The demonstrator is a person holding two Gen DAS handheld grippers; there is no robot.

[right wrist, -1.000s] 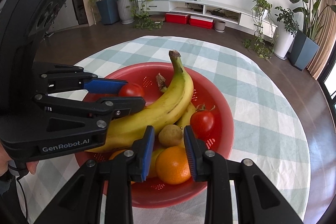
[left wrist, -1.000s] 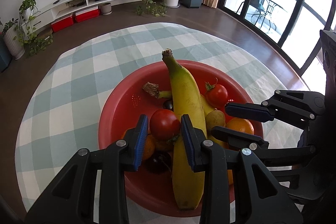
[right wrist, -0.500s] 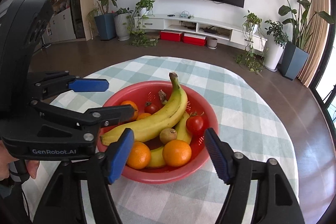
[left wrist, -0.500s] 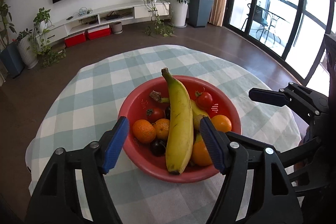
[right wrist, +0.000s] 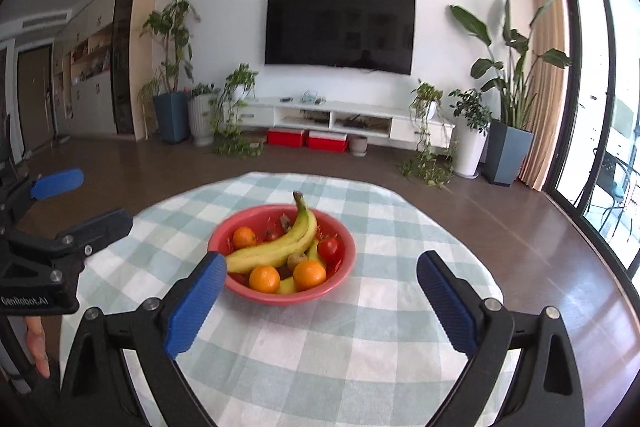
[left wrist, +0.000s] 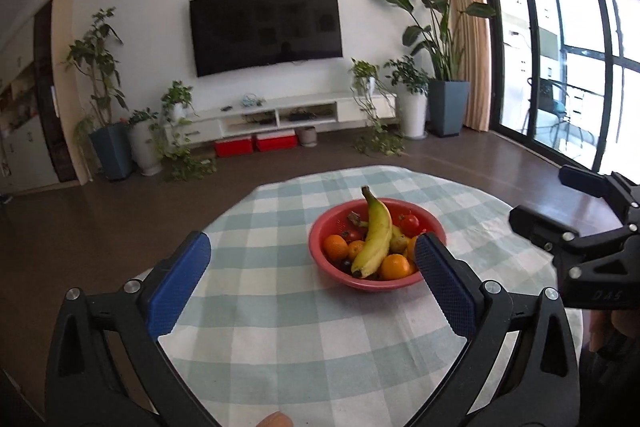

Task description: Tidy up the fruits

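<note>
A red bowl (left wrist: 320, 259) (right wrist: 344, 269) sits on the round table with a checked cloth (left wrist: 320, 327) (right wrist: 340, 339). In it lie a long banana (left wrist: 376, 235) (right wrist: 280, 247), oranges (left wrist: 335, 246) (right wrist: 309, 274), tomatoes (left wrist: 409, 223) (right wrist: 328, 247) and a kiwi (right wrist: 297, 259). My left gripper (left wrist: 312, 283) is wide open and empty, held back from the bowl above the near cloth. My right gripper (right wrist: 322, 301) is also wide open and empty, on the near side of the bowl. Each gripper shows at the edge of the other's view.
Behind the table are a brown floor, a white TV shelf (left wrist: 280, 113) with red boxes (left wrist: 256, 143), potted plants (left wrist: 440, 95) and a wall TV (left wrist: 266, 27). Glass doors (left wrist: 560, 67) stand at the right.
Both grippers opened wide and pulled back and up from the bowl. They had been nearly shut, down among the fruit, and now hold nothing; the fruit stays in the bowl.
</note>
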